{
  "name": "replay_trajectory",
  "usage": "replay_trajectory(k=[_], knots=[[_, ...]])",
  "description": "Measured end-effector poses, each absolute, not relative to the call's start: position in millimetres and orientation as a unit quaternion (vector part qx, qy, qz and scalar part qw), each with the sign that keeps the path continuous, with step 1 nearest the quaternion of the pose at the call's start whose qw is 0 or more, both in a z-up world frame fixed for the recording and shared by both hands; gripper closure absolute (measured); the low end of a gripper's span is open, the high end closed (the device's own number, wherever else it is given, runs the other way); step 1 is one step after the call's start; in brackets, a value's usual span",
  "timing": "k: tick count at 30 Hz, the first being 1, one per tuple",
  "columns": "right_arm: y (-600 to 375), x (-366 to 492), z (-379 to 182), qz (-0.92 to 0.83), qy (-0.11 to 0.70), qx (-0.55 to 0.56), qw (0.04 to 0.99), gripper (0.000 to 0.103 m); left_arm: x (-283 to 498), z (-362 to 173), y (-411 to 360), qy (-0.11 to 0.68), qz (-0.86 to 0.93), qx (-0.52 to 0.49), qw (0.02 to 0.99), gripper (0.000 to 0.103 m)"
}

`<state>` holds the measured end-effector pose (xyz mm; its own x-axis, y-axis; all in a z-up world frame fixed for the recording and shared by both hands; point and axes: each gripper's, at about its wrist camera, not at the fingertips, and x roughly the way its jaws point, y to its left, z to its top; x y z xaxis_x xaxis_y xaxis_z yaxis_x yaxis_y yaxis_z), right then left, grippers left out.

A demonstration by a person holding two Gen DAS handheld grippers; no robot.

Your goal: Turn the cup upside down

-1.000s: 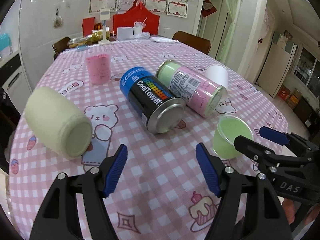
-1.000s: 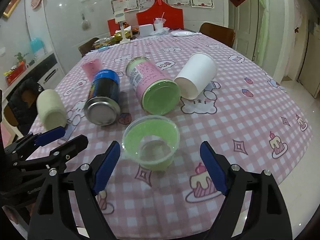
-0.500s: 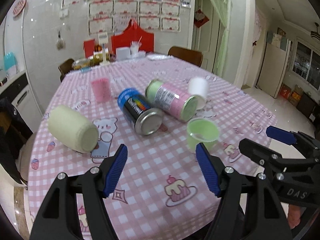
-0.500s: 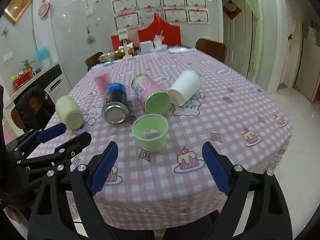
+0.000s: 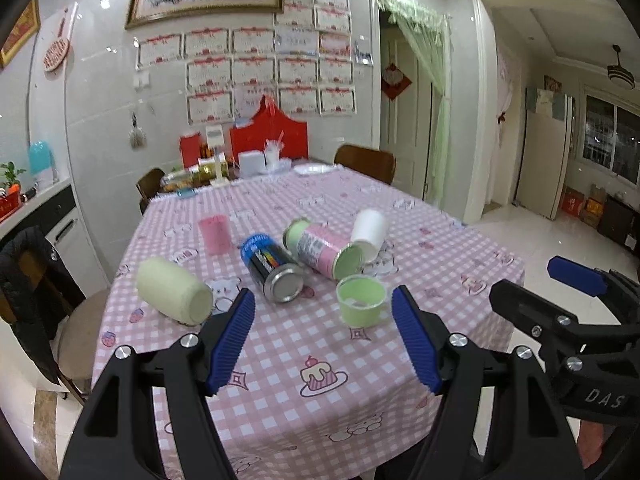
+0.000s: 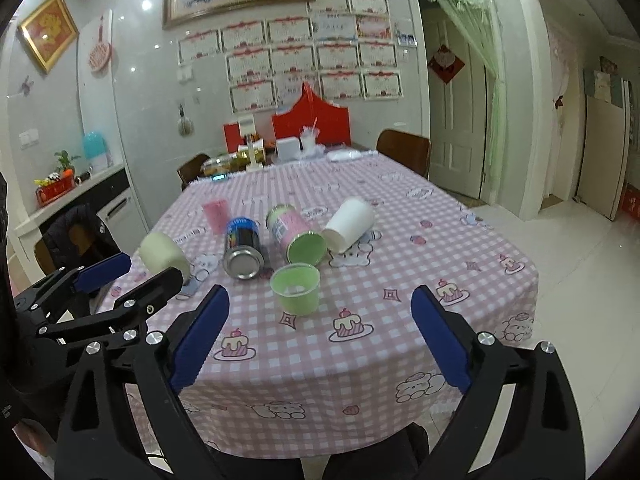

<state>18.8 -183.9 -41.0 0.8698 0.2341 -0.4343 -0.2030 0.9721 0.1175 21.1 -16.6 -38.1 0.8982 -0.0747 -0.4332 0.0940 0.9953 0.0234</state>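
A light green cup (image 5: 361,305) stands upright, mouth up, on the pink checked tablecloth (image 5: 328,400); it also shows in the right wrist view (image 6: 296,288). My left gripper (image 5: 323,340) is open and empty, held back from the table, well short of the cup. My right gripper (image 6: 318,338) is open and empty, also back from the table edge. The right gripper's fingers (image 5: 576,276) show at the right of the left wrist view.
Behind the green cup lie a black-and-blue can (image 5: 272,266), a pink-and-green canister (image 5: 324,252), a white paper cup (image 5: 368,234) and a cream cylinder (image 5: 174,290). A pink cup (image 5: 215,233) stands farther back. A chair with a dark jacket (image 5: 32,296) is at the left.
Both grippers have pulled back and up from the table; the cup and cans look smaller and farther. Nothing on the table has moved. Both grippers stay open.
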Motion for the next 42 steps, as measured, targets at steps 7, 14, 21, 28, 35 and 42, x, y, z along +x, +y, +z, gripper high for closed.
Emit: replay_trajectory(k=[7, 14, 21, 28, 35, 42], knots=[[-190, 0, -30, 0.125, 0.202, 0.036, 0.971, 0.014, -5, -22, -23, 0.191, -0.037, 0.023, 0.981, 0.033], [-189, -6, -28, 0.132, 0.195, 0.037, 0.971, 0.013, -13, -17, -21, 0.190, -0.033, 0.013, 0.981, 0.033], [-187, -6, -30, 0.136, 0.197, 0.035, 0.970, 0.013, -13, -19, -17, 0.193, -0.025, 0.009, 0.981, 0.033], [-186, -5, -31, 0.133, 0.202, 0.037, 0.970, 0.013, -10, -20, -15, 0.199, -0.024, 0.009, 0.980, 0.033], [-186, -5, -30, 0.132, 0.202, 0.037, 0.970, 0.013, -9, -20, -14, 0.195, -0.022, 0.010, 0.981, 0.033], [-186, -4, -31, 0.132, 0.205, 0.038, 0.969, 0.013, -9, -20, -13, 0.192, -0.022, 0.008, 0.981, 0.033]])
